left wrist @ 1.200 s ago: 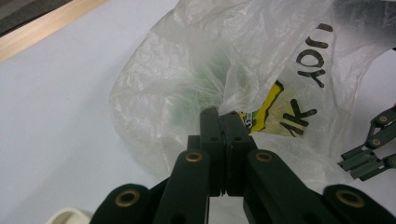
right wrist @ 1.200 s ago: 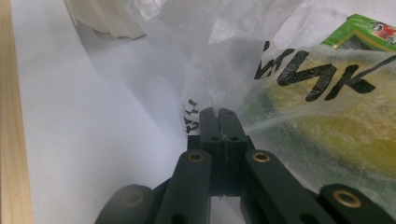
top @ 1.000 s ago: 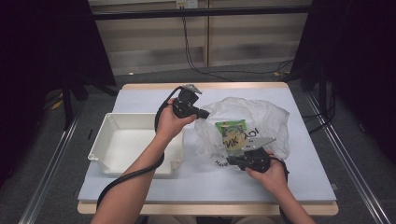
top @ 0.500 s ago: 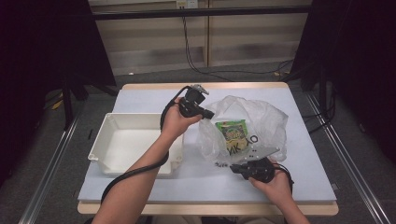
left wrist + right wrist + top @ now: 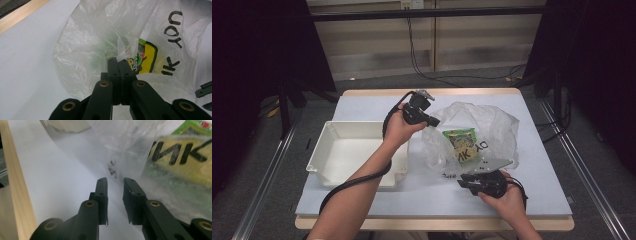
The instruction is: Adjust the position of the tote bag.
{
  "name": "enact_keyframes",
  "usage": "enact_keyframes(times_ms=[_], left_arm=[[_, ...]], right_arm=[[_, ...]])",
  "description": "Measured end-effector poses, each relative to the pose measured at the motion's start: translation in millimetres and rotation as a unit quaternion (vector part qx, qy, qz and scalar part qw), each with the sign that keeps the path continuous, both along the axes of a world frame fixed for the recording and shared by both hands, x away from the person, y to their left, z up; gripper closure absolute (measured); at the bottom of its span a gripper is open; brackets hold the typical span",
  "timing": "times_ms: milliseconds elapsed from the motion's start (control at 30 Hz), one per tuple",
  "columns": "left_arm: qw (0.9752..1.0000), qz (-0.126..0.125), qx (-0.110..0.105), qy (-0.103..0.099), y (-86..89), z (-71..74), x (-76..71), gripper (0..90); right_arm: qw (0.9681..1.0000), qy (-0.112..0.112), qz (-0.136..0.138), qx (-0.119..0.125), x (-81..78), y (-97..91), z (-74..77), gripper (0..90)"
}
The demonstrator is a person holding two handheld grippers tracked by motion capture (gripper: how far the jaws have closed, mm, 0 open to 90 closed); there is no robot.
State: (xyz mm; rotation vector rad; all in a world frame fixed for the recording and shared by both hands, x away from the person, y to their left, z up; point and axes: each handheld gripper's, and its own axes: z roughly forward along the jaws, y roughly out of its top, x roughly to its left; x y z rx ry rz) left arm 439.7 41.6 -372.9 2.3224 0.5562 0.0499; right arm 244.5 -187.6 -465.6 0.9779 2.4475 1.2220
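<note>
Left tongs (image 5: 117, 62) pinch plastic bag (image 5: 497, 125) holding snack packet (image 5: 460, 139).

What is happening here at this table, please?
A person works on a clear plastic bag with two handheld grippers. The left gripper is shut on the bag's edge and holds it up. The right gripper has just been opening; its jaws stand apart with nothing between them, close to the bag's near side. A green and yellow snack packet lies inside the bag. A white tray stands to the left of the bag.
</note>
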Motion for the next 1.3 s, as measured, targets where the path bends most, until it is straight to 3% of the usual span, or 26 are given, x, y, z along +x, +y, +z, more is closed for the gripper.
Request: enact_keyframes(times_ms=[100, 167, 267, 333, 367, 400, 467, 567, 633, 667, 700, 800, 833, 867, 900, 967, 1033, 1067, 1100, 1167, 1300], left_arm=[[1.0, -0.004, 0.005, -0.001, 0.6, -0.7, -0.1, 90.0], [1.0, -0.006, 0.005, -0.002, 1.4, 0.4, -1.1, 90.0], [1.0, -0.006, 0.003, -0.003, 2.3, 1.2, -2.6, 90.0], [1.0, -0.006, 0.002, -0.002, 2.9, 0.7, -2.7, 90.0], [1.0, -0.006, 0.002, -0.002, 2.9, 0.7, -2.7, 90.0], [0.9999, -0.008, 0.007, -0.001, 3.8, 0.4, -2.6, 90.0], [0.9999, -0.007, 0.01, -0.003, 5.7, -0.3, -2.3, 90.0], [1.0, -0.005, 0.005, -0.003, 6.8, -1.4, -3.2, 90.0], [0.9999, -0.007, 0.012, -0.003, 7.6, -2.2, -3.7, 90.0], [0.9999, -0.005, 0.012, -0.003, 7.4, -2.6, -4.1, 90.0], [0.9999, -0.006, 0.009, -0.001, 7.5, -4.6, -4.0, 90.0], [0.9998, -0.01, 0.017, -0.004, 8.2, -5.2, -3.5, 90.0], [0.9999, -0.01, 0.013, -0.003, 8.5, -5.7, -3.3, 90.0], [0.9999, -0.01, 0.013, -0.003, 8.5, -5.7, -3.3, 90.0], [0.9999, -0.005, 0.008, -0.003, 7.2, -6.1, -4.4, 90.0], [0.9999, -0.006, 0.011, -0.002, 6.4, -6.0, -4.5, 90.0], [0.9998, -0.012, 0.015, -0.004, 2.7, -6.1, -4.9, 90.0], [0.9998, -0.012, 0.015, -0.004, 2.7, -6.1, -4.9, 90.0], [0.9998, -0.013, 0.014, -0.006, -0.7, -6.2, -5.5, 90.0], [0.9999, -0.009, 0.013, -0.004, -2.5, -6.5, -5.6, 90.0], [0.9998, -0.009, 0.016, -0.007, -9.6, -10.1, -1.7, 90.0]], right_arm=[[0.9998, -0.01, -0.014, -0.001, 1.8, 0.0, 6.0, 66.7], [0.9995, -0.015, -0.027, 0.009, 5.8, -2.2, 12.6, 53.9], [0.9988, -0.03, -0.036, 0.014, 12.2, -3.1, 21.4, 50.1], [0.9977, -0.039, -0.054, 0.012, 18.3, -1.6, 27.0, 34.3], [0.9977, -0.039, -0.054, 0.012, 18.3, -1.6, 27.0, 34.3], [0.9972, -0.04, -0.062, 0.016, 22.2, -0.9, 28.9, 32.5], [0.9949, -0.038, -0.089, 0.029, 36.9, 0.6, 31.3, 19.9], [0.9942, -0.042, -0.095, 0.028, 47.3, 1.9, 31.5, 18.8], [0.9942, -0.036, -0.096, 0.032, 57.9, 3.4, 28.3, 11.9], [0.995, -0.02, -0.093, 0.031, 63.5, 5.6, 25.4, 13.4], [0.9962, -0.017, -0.083, 0.02, 69.2, 10.7, 20.4, 14.3], [0.9969, -0.012, -0.075, 0.017, 74.4, 15.5, 15.3, 15.2], [0.9979, 0.003, -0.061, 0.02, 77.1, 19.5, 11.4, 25.3], [0.9979, 0.003, -0.061, 0.02, 77.1, 19.5, 11.4, 25.3], [0.9982, 0.002, -0.053, 0.027, 76.9, 21.2, 9.3, 35.4], [0.9984, 0.008, -0.048, 0.03, 76.8, 21.4, 8.9, 40.6], [0.9994, 0.018, -0.015, 0.026, 74.0, 25.4, 6.5, 61.3], [0.9994, 0.018, -0.015, 0.026, 74.0, 25.4, 6.5, 61.3], [0.9994, 0.028, 0.007, 0.022, 70.5, 28.0, 4.1, 71.7], [0.9993, 0.025, 0.025, 0.011, 64.0, 30.7, 2.1, 82.4], [0.9993, 0.021, 0.031, 0.009, 51.9, 33.7, 1.5, 88.7]])
